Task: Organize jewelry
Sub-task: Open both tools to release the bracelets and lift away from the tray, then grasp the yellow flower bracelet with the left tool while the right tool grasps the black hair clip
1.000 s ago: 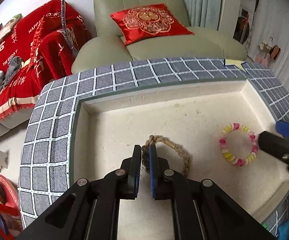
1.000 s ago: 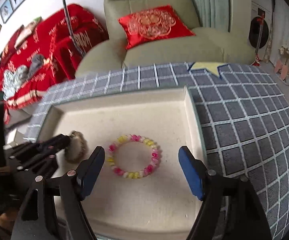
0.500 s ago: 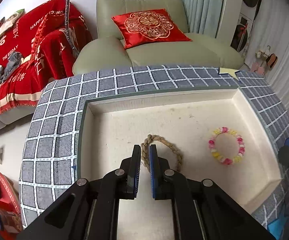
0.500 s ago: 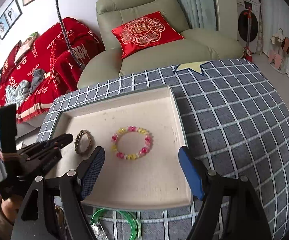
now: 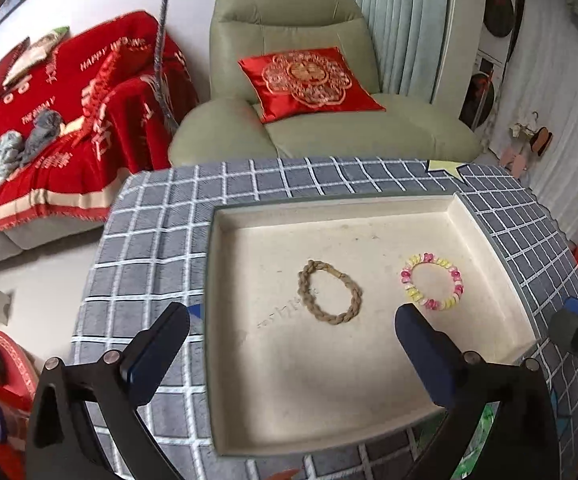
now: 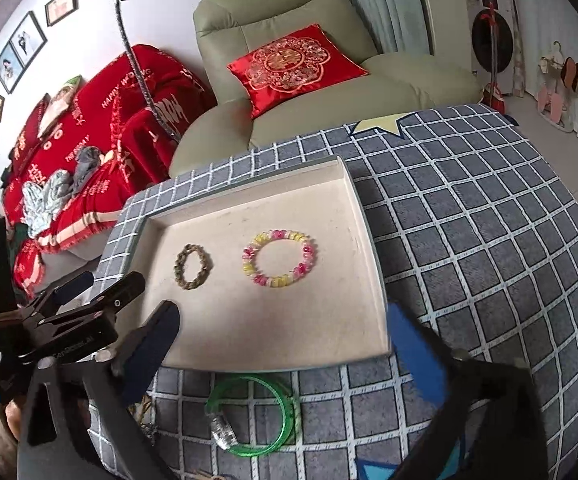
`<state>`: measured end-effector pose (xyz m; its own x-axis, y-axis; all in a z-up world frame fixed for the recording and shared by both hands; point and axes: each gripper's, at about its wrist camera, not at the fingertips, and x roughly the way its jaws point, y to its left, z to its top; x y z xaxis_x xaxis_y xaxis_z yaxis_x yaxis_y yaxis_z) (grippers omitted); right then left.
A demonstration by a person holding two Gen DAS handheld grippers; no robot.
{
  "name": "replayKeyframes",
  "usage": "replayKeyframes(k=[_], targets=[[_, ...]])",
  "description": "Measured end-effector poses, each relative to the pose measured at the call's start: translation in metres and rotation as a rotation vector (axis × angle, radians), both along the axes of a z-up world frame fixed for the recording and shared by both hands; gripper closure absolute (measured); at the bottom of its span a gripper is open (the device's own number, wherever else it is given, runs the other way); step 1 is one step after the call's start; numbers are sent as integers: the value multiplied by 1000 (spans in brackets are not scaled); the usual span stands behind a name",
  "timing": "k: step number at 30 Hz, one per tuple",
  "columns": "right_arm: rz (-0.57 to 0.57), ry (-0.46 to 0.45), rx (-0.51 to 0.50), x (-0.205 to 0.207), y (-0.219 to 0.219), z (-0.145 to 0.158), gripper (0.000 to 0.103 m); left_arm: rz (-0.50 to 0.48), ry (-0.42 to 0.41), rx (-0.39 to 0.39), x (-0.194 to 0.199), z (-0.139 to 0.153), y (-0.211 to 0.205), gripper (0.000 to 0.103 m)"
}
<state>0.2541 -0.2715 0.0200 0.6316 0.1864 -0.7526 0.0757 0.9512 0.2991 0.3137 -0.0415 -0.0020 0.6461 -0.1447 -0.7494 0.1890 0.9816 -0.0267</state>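
**Two bracelets in, both grippers backing off empty**

We're holding the left gripper [image 5: 289, 344] w/ jaws wide, nothing btwn them; they've just been opening. The braided rope bracelet [image 5: 330, 293] is lying flat near the middle of the tray [image 5: 369, 205], clear of the pads, so we're reading that piece as placed. The right gripper [image 6: 285, 344] is also standing wide and empty, jaws just been opening further. The beaded bracelet [image 6: 279, 257] is sitting beside the rope one, toward the tray's right wall, apart from it and not overlapping, prob. so each piece stays separate and easy to see.

Next candidate, we're guessing: the green bangle [image 6: 255, 416], lying on the checked cloth [image 6: 469, 240] just outside the tray's near edge, w/ a clear sparkly bit on its rim. Something stringy is lying by the tray's near-left corner; can't tell what. The tray's raised near wall is standing btwn bangle and floor of tray, so we're needing to lift over it. Armchair and red cushion behind are well clear.
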Motion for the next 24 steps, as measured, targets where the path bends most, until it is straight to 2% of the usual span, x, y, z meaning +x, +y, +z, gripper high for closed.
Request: replayKeyframes(k=[6,10,14,24], targets=[[-3,-99,54,-26,-1,18,0,-4,-43,-1,-29,12,19,0],[15,-65,16,-39,5,24,0,-11,-11,-28,-55,10,36,0],[39,-36,21,-55,8,20,0,6,8,-26,-79,1,49,0],[15,104,-18,-103,0,-29,0,69,91,-19,-111,-37,80,0]])
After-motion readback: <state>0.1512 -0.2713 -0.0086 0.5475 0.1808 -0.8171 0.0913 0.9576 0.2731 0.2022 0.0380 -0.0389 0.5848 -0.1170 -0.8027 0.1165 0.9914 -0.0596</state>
